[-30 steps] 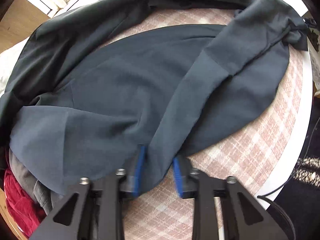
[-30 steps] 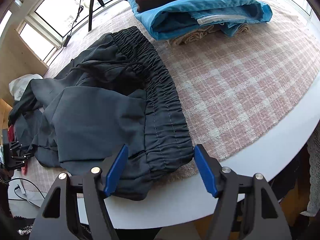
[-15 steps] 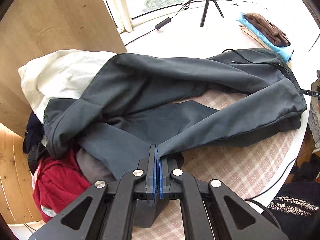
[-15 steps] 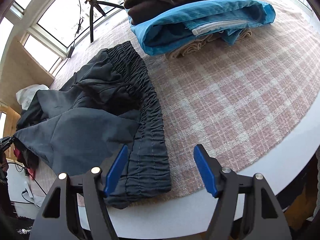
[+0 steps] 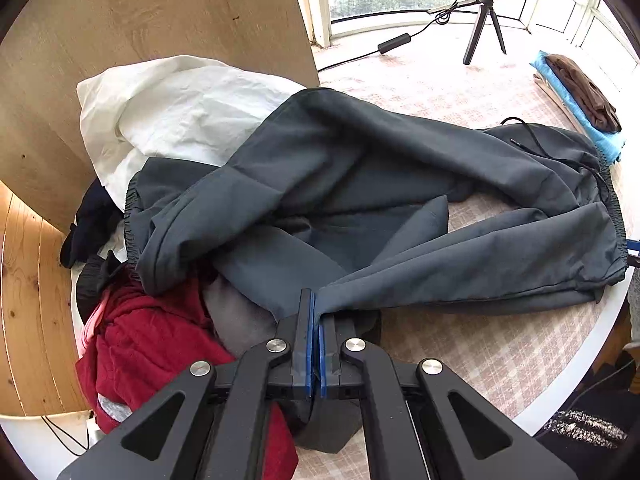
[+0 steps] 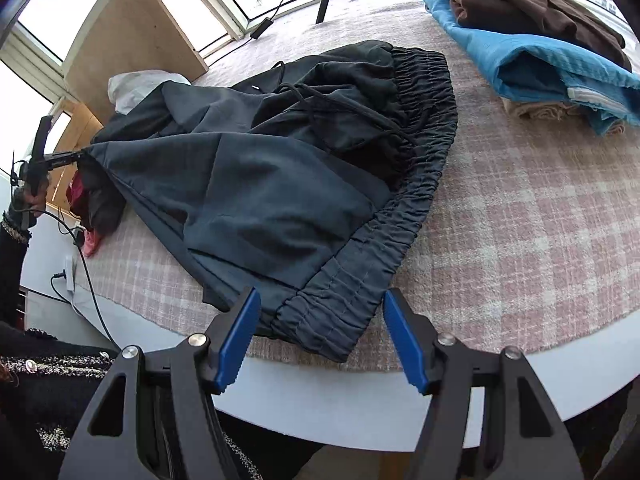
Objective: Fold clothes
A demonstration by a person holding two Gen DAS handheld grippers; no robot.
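Stretching trousers [image 5: 400, 184], waistband [image 6: 404, 184] rightward

You are wearing a black knitted sleeve [image 6: 14, 240] flecked with pale tweed trim at the cuff, and the same speckled black fabric with small round buttons is showing across your front. Your left gripper [image 5: 314, 344] is showing black angular arms with triangular cut-outs, silver screw heads and blue pads. Your right gripper [image 6: 320, 340] is wearing the same black frame, silver screws and ridged blue pads.
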